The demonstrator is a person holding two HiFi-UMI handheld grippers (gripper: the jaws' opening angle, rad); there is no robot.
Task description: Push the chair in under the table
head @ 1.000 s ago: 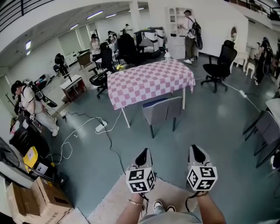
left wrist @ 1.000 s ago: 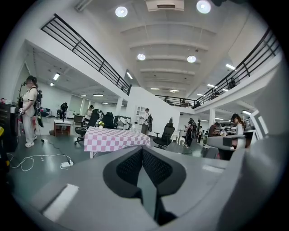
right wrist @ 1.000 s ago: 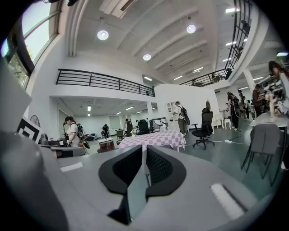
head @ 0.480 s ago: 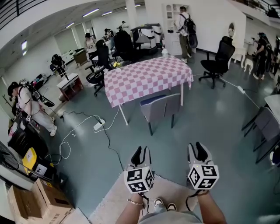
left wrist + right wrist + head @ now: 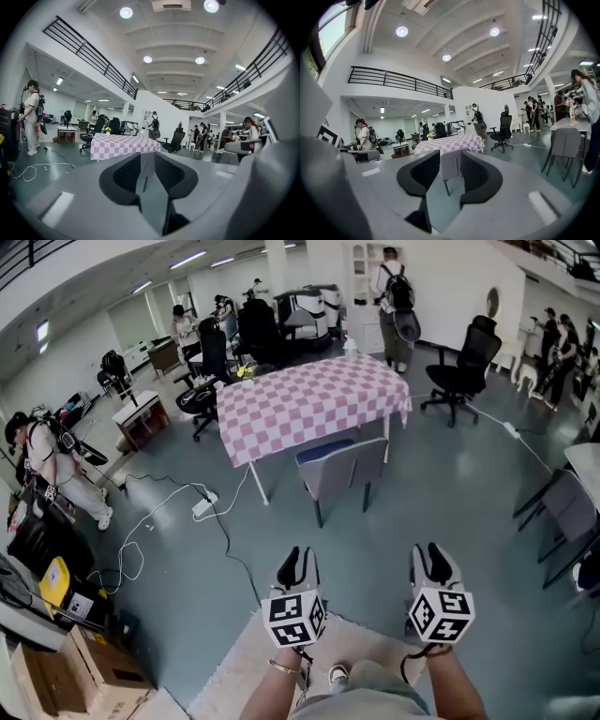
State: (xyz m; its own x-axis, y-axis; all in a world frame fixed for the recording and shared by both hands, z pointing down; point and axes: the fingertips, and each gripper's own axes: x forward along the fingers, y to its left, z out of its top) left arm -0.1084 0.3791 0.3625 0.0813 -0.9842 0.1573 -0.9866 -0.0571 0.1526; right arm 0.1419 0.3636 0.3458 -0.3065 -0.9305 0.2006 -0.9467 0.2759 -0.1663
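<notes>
Since both grippers are way short of the chair (image 5: 342,470), we'd call this the approach step, and nothing has been pushed yet. The left gripper (image 5: 297,563) and right gripper (image 5: 431,559) hang side by side, pointing roughly level across the floor. The chair sits well ahead of the jaws, about in line with the gap between the two grippers.

Both sets of jaws have just been opening. The right ones stand wide apart and the left ones only partway, with nothing between either pair. In the right gripper view the chair's grey back shows far off through the gap, so that side is already lined up. In the left gripper view the jaws cover the chair and only the checkered surface (image 5: 309,404) shows, off to their left.

The chair has its back towards the jaws and stands at the near edge of the surface. It looks like it's only partly under the cloth, though we can't tell exactly how far.

Next move as we see it:
- Close the distance.
- Get the jaws up against the top of the backrest, one each side.
- Shove straight ahead so the legs don't swing into the surface's leg.
</notes>
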